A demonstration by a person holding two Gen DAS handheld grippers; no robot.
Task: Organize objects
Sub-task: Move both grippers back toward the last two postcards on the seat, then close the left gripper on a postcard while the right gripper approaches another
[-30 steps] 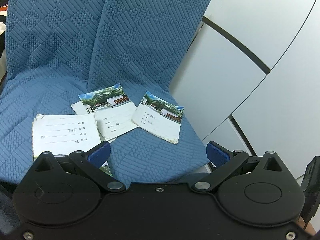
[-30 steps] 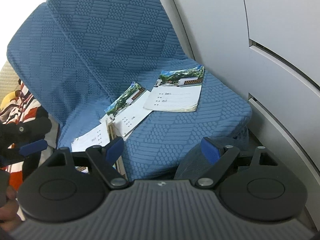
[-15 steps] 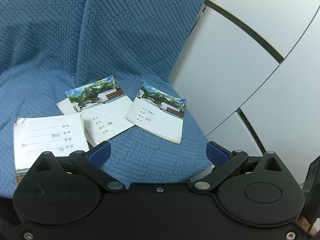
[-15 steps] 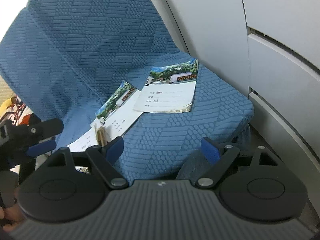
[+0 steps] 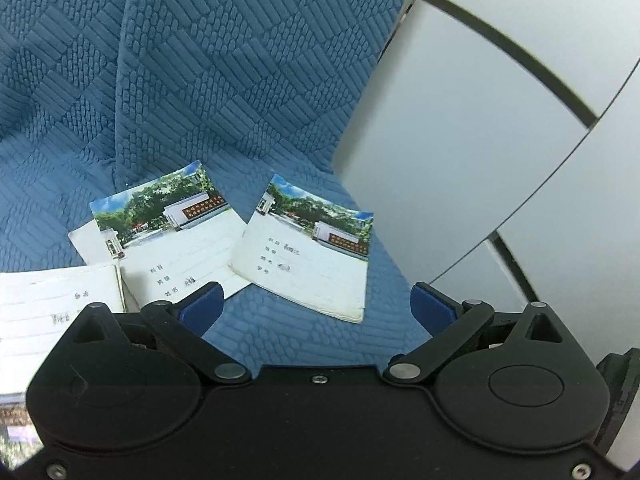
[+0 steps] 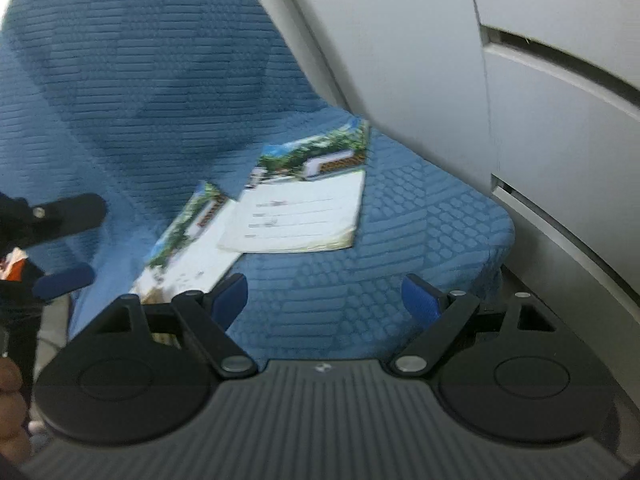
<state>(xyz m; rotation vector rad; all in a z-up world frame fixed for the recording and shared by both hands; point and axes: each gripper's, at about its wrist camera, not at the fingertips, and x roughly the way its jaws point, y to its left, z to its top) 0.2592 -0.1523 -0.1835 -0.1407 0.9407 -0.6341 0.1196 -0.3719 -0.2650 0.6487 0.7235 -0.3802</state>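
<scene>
Three thin booklets with photo covers lie on a blue quilted seat (image 5: 280, 332). The right booklet (image 5: 308, 256) lies apart; the middle booklet (image 5: 176, 240) overlaps the left booklet (image 5: 52, 320), which my gripper's body partly hides. My left gripper (image 5: 316, 304) hovers open just in front of the right booklet, nothing between its blue pads. In the right wrist view, blurred, the right booklet (image 6: 304, 208) and middle booklet (image 6: 188, 248) lie ahead of my right gripper (image 6: 325, 298), which is open and empty over the seat's front. The left gripper (image 6: 66, 246) shows at the left edge there.
The seat's tall quilted back (image 5: 200, 60) rises behind the booklets. White cabinet panels (image 5: 480, 160) with dark seams stand close along the seat's right side (image 6: 540, 120). A hand (image 6: 8, 400) shows at the lower left of the right wrist view.
Both grippers have come down and closer to the seat, so the booklets look larger and nearer. Both stay open. The booklets have not moved.
</scene>
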